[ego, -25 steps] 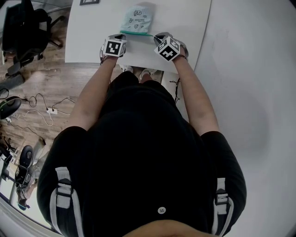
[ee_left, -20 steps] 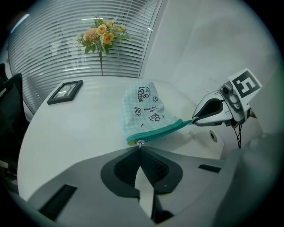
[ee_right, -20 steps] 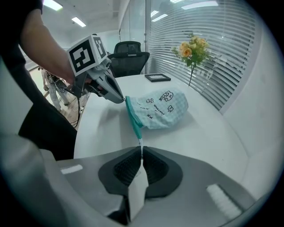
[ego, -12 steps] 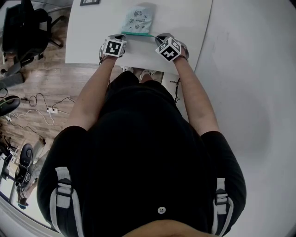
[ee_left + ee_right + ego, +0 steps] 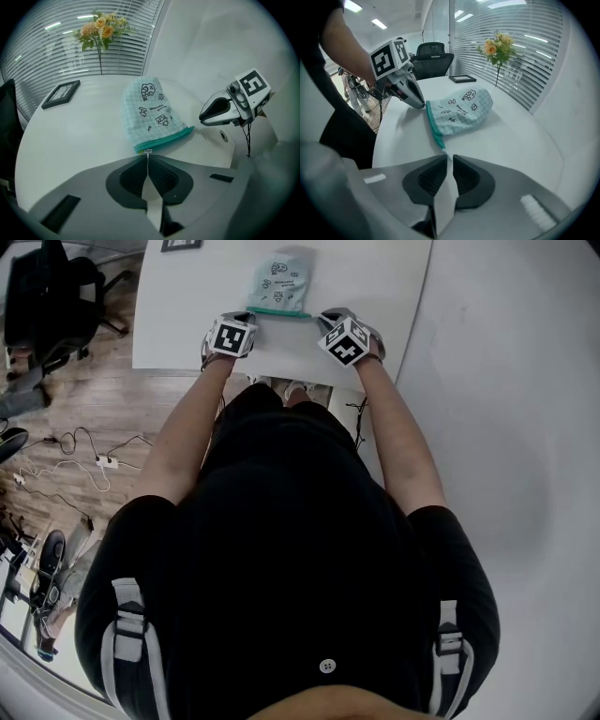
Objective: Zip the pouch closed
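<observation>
A pale mint checked fabric pouch with small black cartoon prints (image 5: 152, 110) is laid flat on the round white table (image 5: 70, 136), directly ahead of both sets of fingertips. Its teal zipper band (image 5: 164, 139) forms the edge nearest them and appears closed along the length that is seen.

The left gripper (image 5: 148, 157) is held at one end of that band. Its dark ribbed fingers (image 5: 133, 176) are pressed together, and the small silver metal zipper pull (image 5: 148, 151) is pinched at their very tips.

The right gripper (image 5: 448, 158) is held at the band's opposite end. Its fingers (image 5: 431, 178) are parted by a narrow slit, the jaws having just been opening. The band's tail end is seen just in front of the tips and is not squeezed. White table surface is seen through the gap.

Beyond the pouch, well away from the fingers, a dark rectangular picture frame (image 5: 61, 93) lies flat, and a stem of peach flowers (image 5: 101, 28) stands upright.
</observation>
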### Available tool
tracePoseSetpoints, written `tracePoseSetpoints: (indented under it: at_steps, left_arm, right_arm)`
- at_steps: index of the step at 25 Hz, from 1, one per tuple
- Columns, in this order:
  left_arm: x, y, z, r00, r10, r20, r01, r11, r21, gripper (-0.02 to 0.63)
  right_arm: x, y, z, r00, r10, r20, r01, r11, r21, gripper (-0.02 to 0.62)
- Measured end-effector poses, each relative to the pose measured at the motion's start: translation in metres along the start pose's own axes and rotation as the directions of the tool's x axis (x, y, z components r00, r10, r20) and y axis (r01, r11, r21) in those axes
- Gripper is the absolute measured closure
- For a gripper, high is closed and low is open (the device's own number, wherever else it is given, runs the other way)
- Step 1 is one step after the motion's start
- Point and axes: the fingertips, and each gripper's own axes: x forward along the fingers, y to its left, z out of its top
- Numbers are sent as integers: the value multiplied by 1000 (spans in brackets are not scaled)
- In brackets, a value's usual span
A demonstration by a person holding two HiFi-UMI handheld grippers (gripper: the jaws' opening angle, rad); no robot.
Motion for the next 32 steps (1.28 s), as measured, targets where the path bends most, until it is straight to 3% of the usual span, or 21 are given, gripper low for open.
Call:
tracePoseSetpoints:
  at_steps: [10,14,20,25,32]
  left_arm:
    - [-15,-3,-11,1000,-20,8,20,999,29,551]
    - [-36,-8,1,996,-42,74,40,999,31,548]
    - [-78,-15,34,976,-50,214,44,999,31,548]
    - [-123,-28,69,933,-82,349,72,997,41,548]
    - [-190,-45,121,849,-115,515,71,992,105,548]
  right_arm:
    - [-15,-1,-24,1000,-3,1,3,998,67,531]
    - [-30,4,-15,999,-1,52,-4,995,95,531]
    - [-60,9,41,980,-6,200,-14,995,97,531]
    - [-111,8,101,933,-29,360,-9,995,103,531]
    - [-193,9,171,817,-61,573,5,995,98,532]
